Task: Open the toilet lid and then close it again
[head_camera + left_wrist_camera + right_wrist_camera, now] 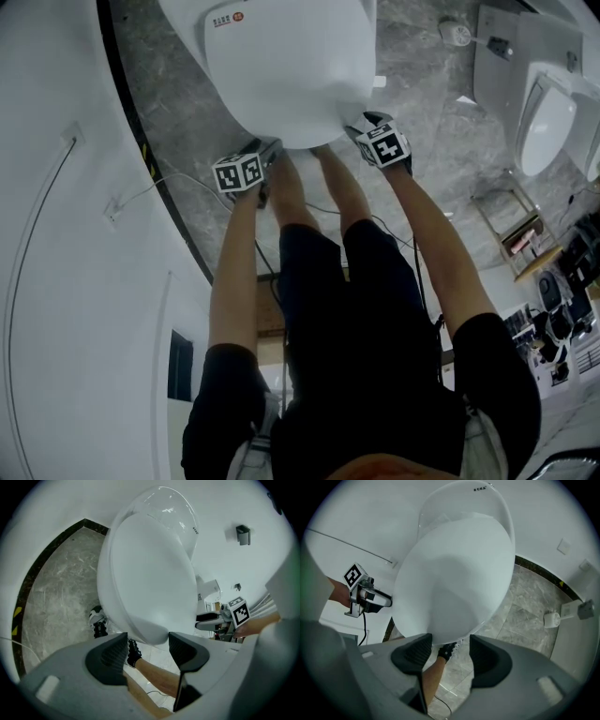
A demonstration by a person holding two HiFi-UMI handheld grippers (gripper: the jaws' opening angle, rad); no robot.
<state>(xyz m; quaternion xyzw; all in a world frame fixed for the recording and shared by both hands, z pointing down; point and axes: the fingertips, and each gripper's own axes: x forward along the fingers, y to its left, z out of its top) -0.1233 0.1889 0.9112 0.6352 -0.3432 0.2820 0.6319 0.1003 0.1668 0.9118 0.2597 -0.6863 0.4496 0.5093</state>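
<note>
A white toilet with its lid (281,66) down fills the top of the head view. Its rounded front edge points toward me. My left gripper (265,155) sits at the front left of that edge and my right gripper (354,127) at the front right. In the left gripper view, the left gripper (147,646) is open, with the lid (150,583) edge just beyond the gap between its jaws. The right gripper (450,646) is open too, with the lid (454,578) edge above its gap. Each gripper view shows the other gripper (211,619) (375,601) beside the bowl.
A curved white wall (66,234) with a dark skirting strip runs down the left. Grey marble floor (441,141) surrounds the toilet. A urinal (548,117) and a small rack (514,230) stand at the right. The person's legs and black shoes (446,651) are below the bowl.
</note>
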